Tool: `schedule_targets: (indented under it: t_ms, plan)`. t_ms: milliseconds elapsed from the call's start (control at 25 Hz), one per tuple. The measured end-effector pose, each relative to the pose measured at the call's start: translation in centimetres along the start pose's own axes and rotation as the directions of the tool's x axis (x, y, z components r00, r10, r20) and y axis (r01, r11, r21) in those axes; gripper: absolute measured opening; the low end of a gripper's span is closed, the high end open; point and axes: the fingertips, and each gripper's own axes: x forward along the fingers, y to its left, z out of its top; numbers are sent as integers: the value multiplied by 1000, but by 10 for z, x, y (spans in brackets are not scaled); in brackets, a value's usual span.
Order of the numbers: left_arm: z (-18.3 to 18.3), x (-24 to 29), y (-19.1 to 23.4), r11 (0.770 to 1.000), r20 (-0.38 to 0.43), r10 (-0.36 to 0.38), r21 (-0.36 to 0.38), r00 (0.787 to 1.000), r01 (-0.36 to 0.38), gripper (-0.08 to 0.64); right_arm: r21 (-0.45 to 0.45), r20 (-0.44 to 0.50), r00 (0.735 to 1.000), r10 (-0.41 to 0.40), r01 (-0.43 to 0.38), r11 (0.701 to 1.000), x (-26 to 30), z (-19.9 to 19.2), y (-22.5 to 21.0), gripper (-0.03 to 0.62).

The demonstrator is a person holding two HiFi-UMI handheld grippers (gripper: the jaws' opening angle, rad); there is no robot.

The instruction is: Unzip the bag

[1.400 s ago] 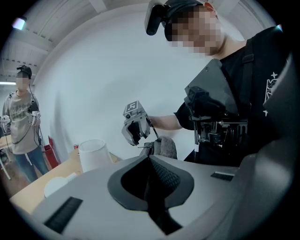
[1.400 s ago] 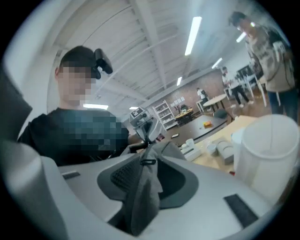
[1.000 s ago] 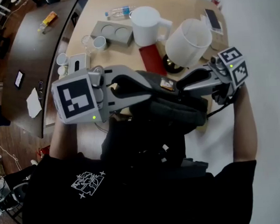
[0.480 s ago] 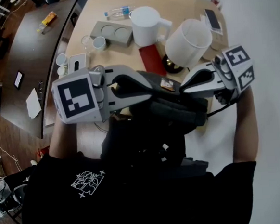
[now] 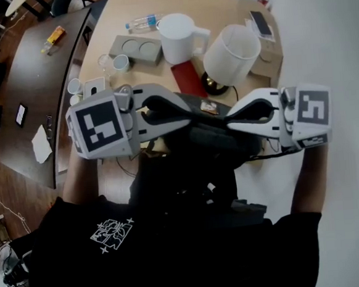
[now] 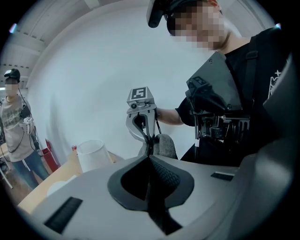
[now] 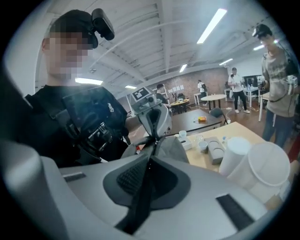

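Grey fabric bag point(image 5: 219, 141) is held up in the air between both tongs, in front of the person's chest and just off the near edge of the counter point(image 5: 218, 0), not resting on it. Left tongs point(image 5: 192, 113) are pinched fully together on a thin dark fold of the bag. Right tongs point(image 5: 230, 114) are closing, almost together, with a dark strip point(image 7: 140, 197) running between the pads. That's probably the zipper tab or a strap, can't tell which. The two tips face each other very close, almost touching over the top of the bag. Zipper itself isn't readable in any view, so open or shut is unknown; the task looks barely started. Risks: if the right tongs caught strap or plain fabric rather than the tab, a pull just stretches the bag and nothing unzips. The thin strip could slip out of the pads under load. The left hold is a small pinch, so a hard tug may rip it free and drop the bag. White pitcher point(image 5: 177, 38) and lamp point(image 5: 231, 55) stand just behind, and a wide swing could knock them.
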Motion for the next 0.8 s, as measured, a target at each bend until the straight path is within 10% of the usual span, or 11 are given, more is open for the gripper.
schedule_targets:
  t_ms: [440, 800]
  plan:
    - [-1, 0, -3, 997, -31, -10, 80, 999, 13, 6, -184, -33, 961, -274, 264, 947, 4, 0, 4, 21]
    - [5, -1, 0, 999, 93, 1, 35, 996, -4, 6, -138, 76, 880, -469, 475, 869, -15, 3, 6, 20]
